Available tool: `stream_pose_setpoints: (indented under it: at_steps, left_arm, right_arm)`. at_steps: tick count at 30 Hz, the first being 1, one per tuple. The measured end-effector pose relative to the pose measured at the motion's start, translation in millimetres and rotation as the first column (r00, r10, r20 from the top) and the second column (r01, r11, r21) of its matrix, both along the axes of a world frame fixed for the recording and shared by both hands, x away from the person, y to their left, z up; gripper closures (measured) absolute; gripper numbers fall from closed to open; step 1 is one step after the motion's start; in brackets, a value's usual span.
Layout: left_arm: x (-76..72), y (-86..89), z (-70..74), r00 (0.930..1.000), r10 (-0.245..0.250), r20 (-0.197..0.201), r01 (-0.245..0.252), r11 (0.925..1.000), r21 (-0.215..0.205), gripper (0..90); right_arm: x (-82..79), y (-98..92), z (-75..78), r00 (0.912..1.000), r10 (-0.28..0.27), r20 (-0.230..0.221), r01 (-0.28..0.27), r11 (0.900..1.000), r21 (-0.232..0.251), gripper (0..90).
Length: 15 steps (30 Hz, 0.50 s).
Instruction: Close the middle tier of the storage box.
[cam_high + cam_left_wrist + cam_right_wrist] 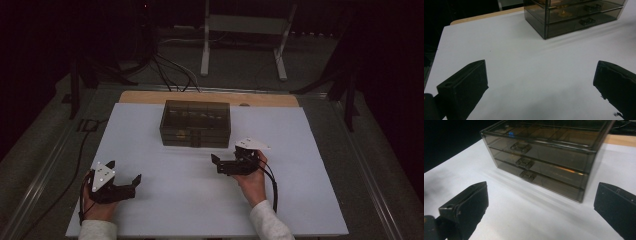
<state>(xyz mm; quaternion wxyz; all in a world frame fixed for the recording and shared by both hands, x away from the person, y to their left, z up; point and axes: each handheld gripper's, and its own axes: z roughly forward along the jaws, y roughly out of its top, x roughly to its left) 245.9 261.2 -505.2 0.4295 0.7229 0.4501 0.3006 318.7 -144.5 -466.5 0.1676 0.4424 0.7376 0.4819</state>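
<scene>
Drawer box (195,123), smoky and see-through: in the high view its contents appear only as pale flecks, too small to identify. In the left gripper view the box (574,17) is cut by the top and right edges; a yellowish item and two dark items inside it stay indistinct behind the tinted walls. In the right gripper view the box (544,152) loses its rear and right corner to the frame; three drawer handles show, but the tint leaves any contents unreadable. Beyond the box in the high view, the white stand (245,30) is cropped at the top, and the surrounding floor sinks into darkness.
</scene>
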Motion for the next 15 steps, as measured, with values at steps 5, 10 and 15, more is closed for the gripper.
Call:
stream_pose_setpoints:
  at_steps: [5, 10, 15]
  left_arm:
    - [0.1, -0.2, 0.0, 1.0, -0.002, -0.001, 0.002, 1.0, 0.001, 0.6]
    - [-0.3, 0.1, 0.3, 1.0, 0.001, -0.002, -0.001, 1.0, -0.005, 0.6]
    - [-0.8, 1.0, 1.1, 1.0, 0.001, -0.003, -0.001, 0.9999, -0.012, 0.6]
  right_arm:
    - [-8.6, -18.8, -3.6, 0.9998, -0.021, 0.007, 0.021, 1.0, -0.015, 0.1]
    - [-16.9, -38.3, -8.6, 0.999, -0.044, 0.007, 0.045, 0.999, -0.02, 0.1]
    - [-23.3, -53.9, -10.2, 0.9979, -0.064, 0.008, 0.064, 0.998, -0.005, 0.1]
